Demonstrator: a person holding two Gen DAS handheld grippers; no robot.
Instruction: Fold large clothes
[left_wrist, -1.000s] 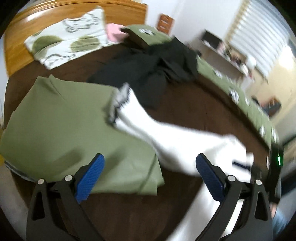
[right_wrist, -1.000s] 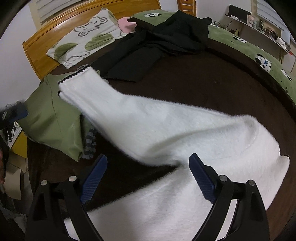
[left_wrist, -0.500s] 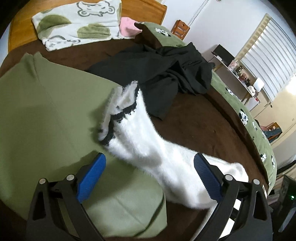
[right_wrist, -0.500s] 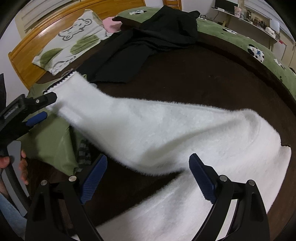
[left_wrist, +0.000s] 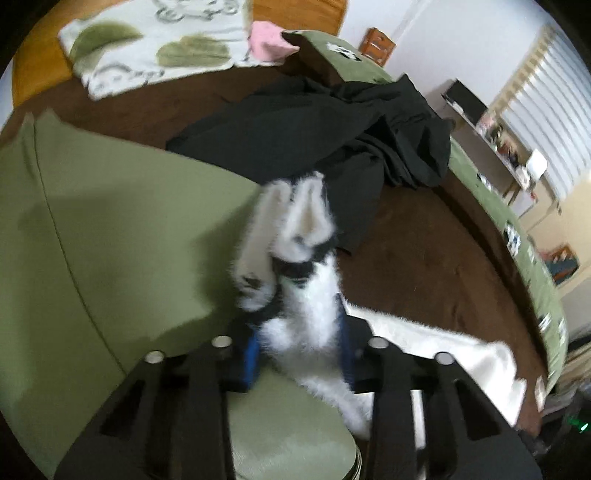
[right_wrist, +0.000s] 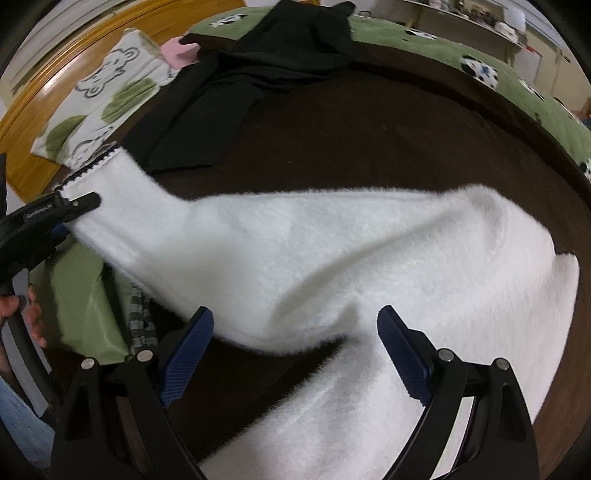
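Left hand-held gripper (left_wrist: 301, 354) of mine is clamped on the sweater's (left_wrist: 295, 295) cuff, which sticks up past the pads above the green garment (left_wrist: 110, 221) on the bed (left_wrist: 424, 266). From the right wrist, my right hand-held gripper (right_wrist: 295, 350) hangs wide open, gripping nothing, just over the armpit fold; the sleeve (right_wrist: 258, 240) runs long from there up-left to the left gripper, so the right one is nearer the body.

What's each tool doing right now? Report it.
Left tool: shut on the fluffy white sweater sleeve.
Right tool: open, holding nothing.
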